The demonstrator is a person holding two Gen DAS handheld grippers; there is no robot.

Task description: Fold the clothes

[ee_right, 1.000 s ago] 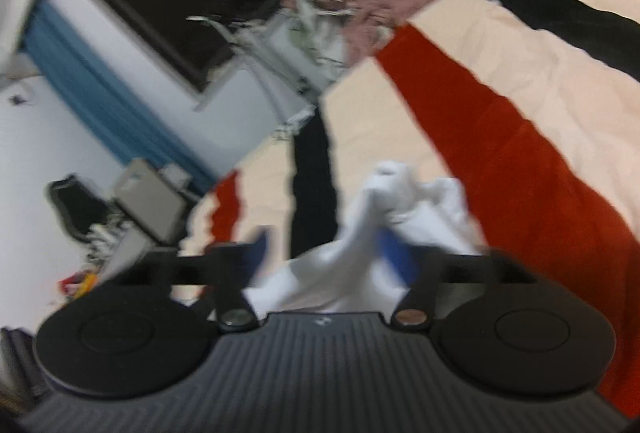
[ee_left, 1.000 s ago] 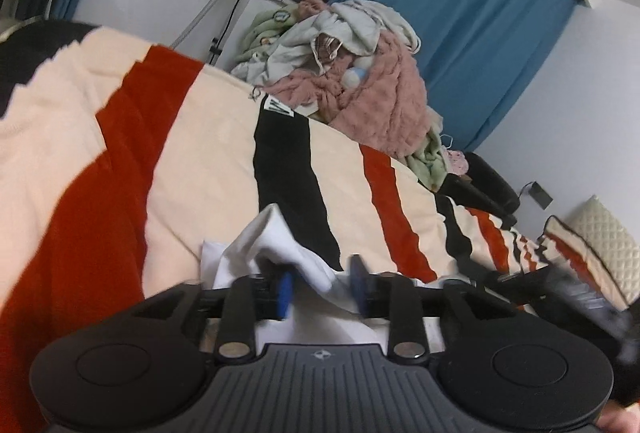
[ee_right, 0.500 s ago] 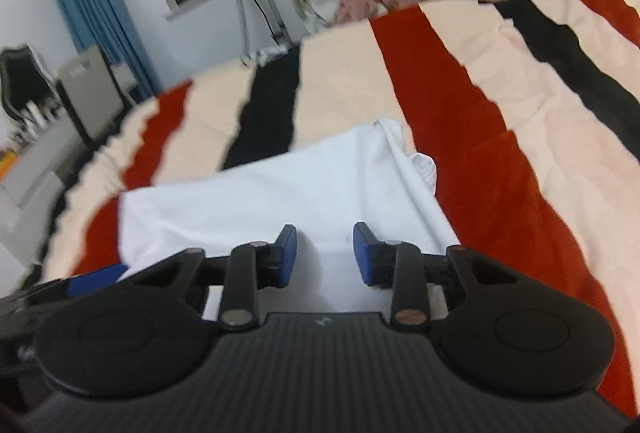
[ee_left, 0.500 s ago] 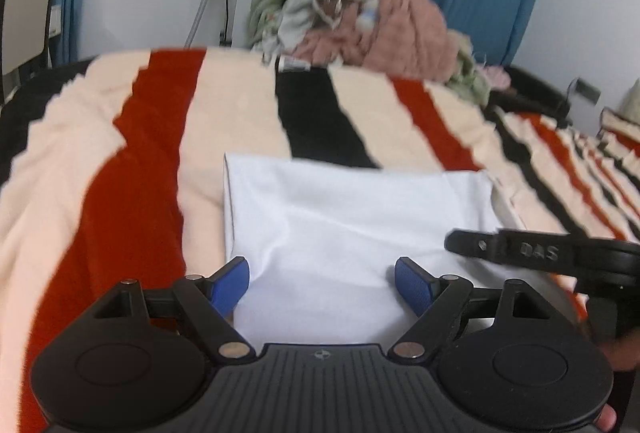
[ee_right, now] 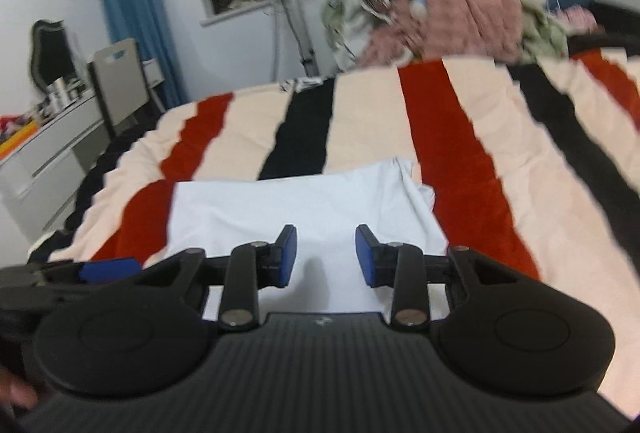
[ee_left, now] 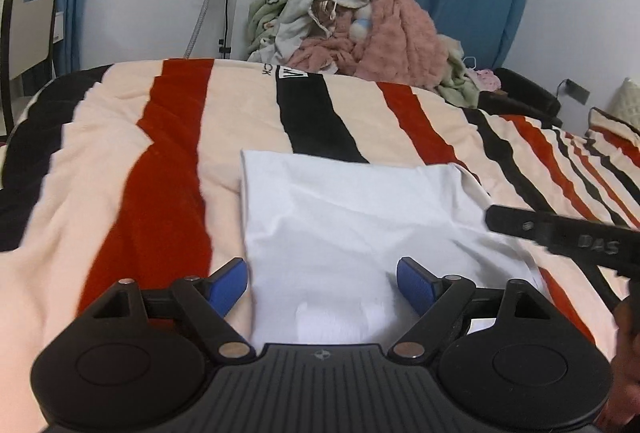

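White garment (ee_left: 344, 229) folded flat into a rectangle on striped blanket (ee_left: 168, 169), lying under and just ahead of both tools. Left gripper (ee_left: 321, 282) spread wide, empty, fingers straddling the near-left part of the cloth. Right gripper (ee_right: 326, 256) parted about halfway, also empty, over the near-right part. Fold looks laid down; likely next: smooth it, or pinch the near edge for another fold. Better to grab both near corners evenly, lift low, keep layers aligned. Far-right corner (ee_right: 416, 185) bunched, needs flattening first. Left and far edges straight. Plenty of open blanket ahead and to both sides; clothes pile (ee_left: 360, 29) well apart at far end.
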